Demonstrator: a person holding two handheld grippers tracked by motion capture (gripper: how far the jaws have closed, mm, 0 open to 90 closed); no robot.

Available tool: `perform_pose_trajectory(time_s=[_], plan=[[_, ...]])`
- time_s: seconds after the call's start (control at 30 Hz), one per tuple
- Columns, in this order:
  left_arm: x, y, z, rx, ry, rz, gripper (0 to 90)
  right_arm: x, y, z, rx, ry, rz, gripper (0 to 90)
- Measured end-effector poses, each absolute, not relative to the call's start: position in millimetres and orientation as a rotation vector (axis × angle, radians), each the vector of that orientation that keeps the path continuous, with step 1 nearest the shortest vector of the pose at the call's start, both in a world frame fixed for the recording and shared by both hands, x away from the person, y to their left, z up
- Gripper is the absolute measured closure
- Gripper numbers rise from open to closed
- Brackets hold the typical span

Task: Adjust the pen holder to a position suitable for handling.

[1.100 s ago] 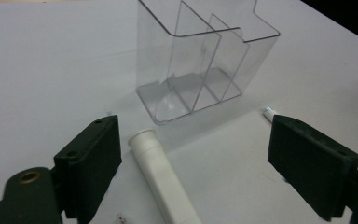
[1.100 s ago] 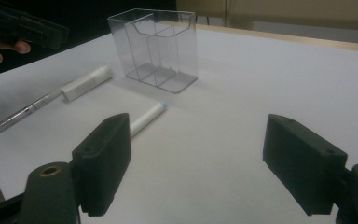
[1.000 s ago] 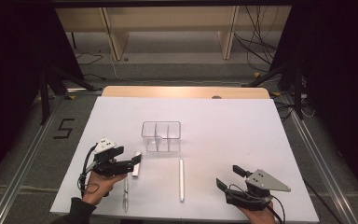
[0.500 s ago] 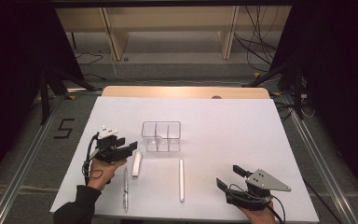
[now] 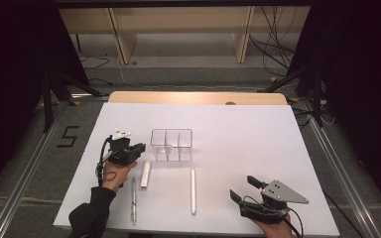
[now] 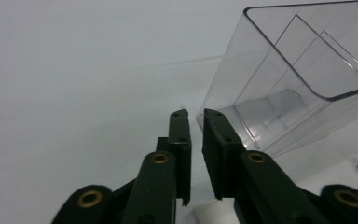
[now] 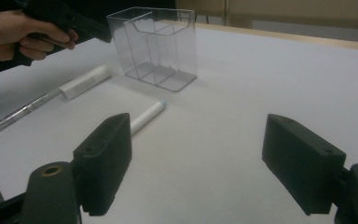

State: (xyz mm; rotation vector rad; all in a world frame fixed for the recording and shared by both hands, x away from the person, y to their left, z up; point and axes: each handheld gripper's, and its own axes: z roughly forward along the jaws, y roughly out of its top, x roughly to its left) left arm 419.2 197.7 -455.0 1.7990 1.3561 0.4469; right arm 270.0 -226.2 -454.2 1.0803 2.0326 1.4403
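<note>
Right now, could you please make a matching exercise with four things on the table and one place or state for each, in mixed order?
Things:
1. clear organizer box
2. left gripper
3. right gripper
4. long white tube

Places or states:
A. jaws standing wide apart, near the front right edge of the table
B. lying flat in front of the box, nearer its right end
C. jaws nearly together, just left of the box, nothing between them
D. standing upright, with empty compartments

Pairs: 1-D, 2-C, 3-A, 4-B
</note>
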Motion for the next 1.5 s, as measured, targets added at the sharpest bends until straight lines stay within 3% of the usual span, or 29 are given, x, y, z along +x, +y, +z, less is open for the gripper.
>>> perform_pose_trajectory(time_s=[0.13, 1.5], plan=[[423.2, 190.5, -453.9, 1.819, 1.326, 0.438, 88.8, 269.8, -225.3, -454.7, 1.079, 2.043, 1.434, 24.8], [434.9, 151.5, -451.8, 1.873, 1.325, 0.372, 89.1, 270.2, -223.7, -455.4, 1.073, 2.05, 1.431, 24.7]])
